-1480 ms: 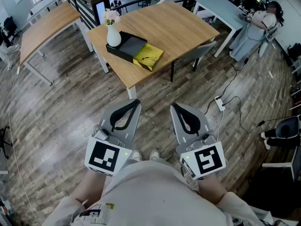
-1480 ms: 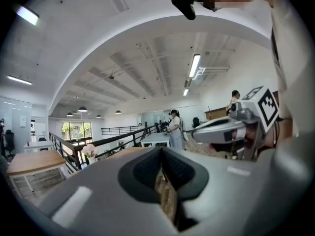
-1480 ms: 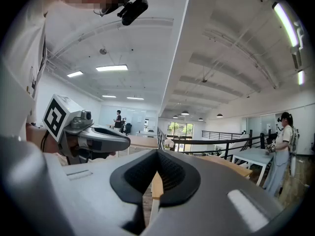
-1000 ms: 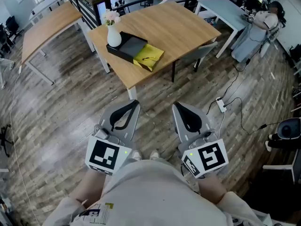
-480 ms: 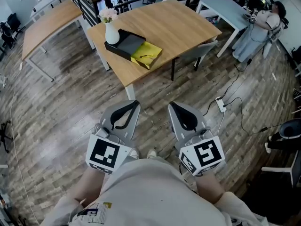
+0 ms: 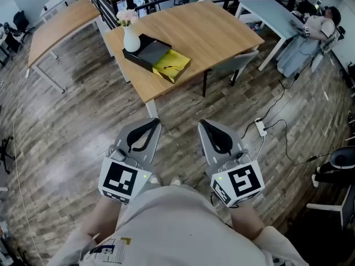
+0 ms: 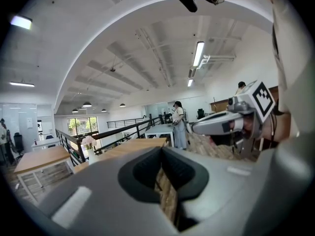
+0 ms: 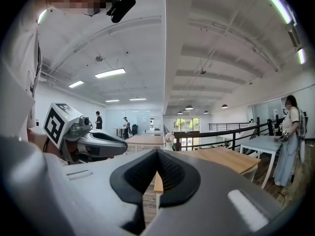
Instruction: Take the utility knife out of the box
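**Head view:** You're on the wood floor, well apart from the table [image 6: 216, 32] at 12 o'clock. The black box [image 6: 147, 50] sits near the table's 9 o'clock edge, with a white vase [image 6: 131, 39] just beside it at 10 o'clock. A yellow pad [image 6: 180, 62] touches the box's 4 o'clock corner. On the pad lies what's prob. the utility knife [image 6: 173, 67], a dark sliver too small to confirm. Left gripper [image 6: 151, 122] & right gripper [image 6: 204, 124] hang low by your waist, side by side, tips fwd toward 12. That reads as a carry pose, since nothing's within reach yet.

**Left gripper view:** Tongs are together w/ only a thin slit and nothing between them. The gripper is held about level, with the table ahead and the other gripper at 3 o'clock.

**Right gripper view:** Tongs here are pressed closed on nothing too. The table edge is dead ahead and the left gripper is at 9 o'clock. The task looks unstarted; you'd need to close the gap to the table first.
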Motion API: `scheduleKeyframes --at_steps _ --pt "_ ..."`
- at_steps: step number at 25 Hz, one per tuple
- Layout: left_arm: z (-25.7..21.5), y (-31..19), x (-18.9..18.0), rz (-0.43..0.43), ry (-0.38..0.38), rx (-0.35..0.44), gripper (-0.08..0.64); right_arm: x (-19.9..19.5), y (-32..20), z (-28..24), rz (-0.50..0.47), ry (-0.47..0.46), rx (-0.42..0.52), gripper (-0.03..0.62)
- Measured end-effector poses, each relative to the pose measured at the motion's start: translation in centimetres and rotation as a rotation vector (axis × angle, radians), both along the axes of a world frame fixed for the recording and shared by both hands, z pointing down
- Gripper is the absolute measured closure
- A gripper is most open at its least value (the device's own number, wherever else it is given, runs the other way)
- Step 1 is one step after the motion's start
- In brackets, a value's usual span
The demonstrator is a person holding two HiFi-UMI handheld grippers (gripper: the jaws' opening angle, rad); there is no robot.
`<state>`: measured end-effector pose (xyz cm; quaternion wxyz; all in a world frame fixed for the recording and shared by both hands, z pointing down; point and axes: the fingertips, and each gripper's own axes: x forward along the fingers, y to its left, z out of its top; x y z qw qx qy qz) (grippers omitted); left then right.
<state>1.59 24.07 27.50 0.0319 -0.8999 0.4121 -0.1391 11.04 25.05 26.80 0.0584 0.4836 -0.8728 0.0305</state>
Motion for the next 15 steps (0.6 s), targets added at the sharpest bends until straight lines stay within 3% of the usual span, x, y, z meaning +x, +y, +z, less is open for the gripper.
scheduleKeyframes --at_steps 6,15 --pt "0.4 -0.8 1.4 -0.003 -0.007 -0.010 0.558 1.3 -0.6 -0.8 0.013 0.050 0.052 0.592" --pt "0.7 -2.7 0.6 -0.044 0.004 -0.019 0.558 0.9 -2.4 -0.3 -0.017 0.034 0.042 0.592"
